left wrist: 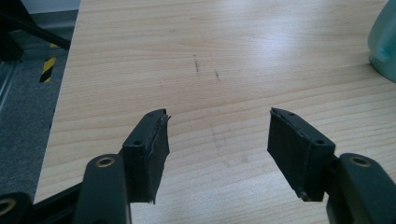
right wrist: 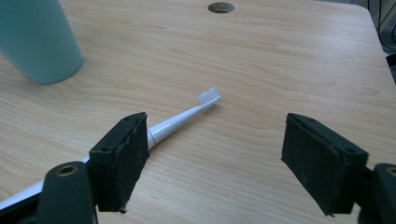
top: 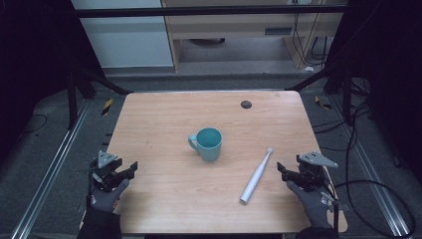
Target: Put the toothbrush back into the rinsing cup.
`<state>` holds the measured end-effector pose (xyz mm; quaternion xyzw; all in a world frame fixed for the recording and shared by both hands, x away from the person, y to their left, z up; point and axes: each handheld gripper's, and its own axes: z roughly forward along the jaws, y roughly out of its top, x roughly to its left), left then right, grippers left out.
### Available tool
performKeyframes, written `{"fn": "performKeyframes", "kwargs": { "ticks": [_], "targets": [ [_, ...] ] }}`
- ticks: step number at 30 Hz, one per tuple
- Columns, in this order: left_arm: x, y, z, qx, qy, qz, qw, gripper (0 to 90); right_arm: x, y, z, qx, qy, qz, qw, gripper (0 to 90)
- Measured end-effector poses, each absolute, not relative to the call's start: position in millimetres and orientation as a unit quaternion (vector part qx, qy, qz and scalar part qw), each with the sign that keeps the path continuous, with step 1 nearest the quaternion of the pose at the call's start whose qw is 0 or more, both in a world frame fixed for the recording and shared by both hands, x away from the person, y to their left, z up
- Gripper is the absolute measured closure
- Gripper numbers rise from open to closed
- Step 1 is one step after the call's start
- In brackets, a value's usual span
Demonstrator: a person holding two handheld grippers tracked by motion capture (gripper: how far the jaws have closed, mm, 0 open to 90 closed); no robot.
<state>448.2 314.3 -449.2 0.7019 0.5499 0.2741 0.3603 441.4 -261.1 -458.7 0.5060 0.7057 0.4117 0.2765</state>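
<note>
A teal mug [top: 209, 143] stands upright near the middle of the wooden table [top: 164, 114], handle to the left. A white electric toothbrush [top: 257, 175] lies flat to its right, bristles pointing away. My left gripper [top: 130, 168] hovers open at the table's left front edge, nothing between its jaws; in the left gripper view [left wrist: 217, 122] the mug's side [left wrist: 384, 42] shows far right. My right gripper [top: 280, 168] is open at the right front, just right of the toothbrush. In the right gripper view [right wrist: 215, 126] the toothbrush [right wrist: 184, 118] runs behind the left jaw, the mug [right wrist: 39, 39] upper left.
A small dark round cap [top: 246, 104] sits in the table's far right area. Metal frame rails and cables run along the floor on both sides, and a cabinet stands beyond the far edge.
</note>
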Motion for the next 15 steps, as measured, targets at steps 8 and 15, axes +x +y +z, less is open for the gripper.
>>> {"fn": "performKeyframes", "kwargs": {
  "ticks": [8, 15],
  "targets": [
    [448.0, 315.7, -452.0, 0.703, 0.551, 0.281, 0.352, 42.6, 431.7, -246.6, -453.2, 0.484, 0.726, 0.415, 0.257, 36.9],
    [450.7, 312.6, -455.6, 0.711, 0.542, 0.279, 0.350, 40.7, 428.5, -230.2, -448.8, 0.472, 0.739, 0.420, 0.234, 48.3]
  ]
}}
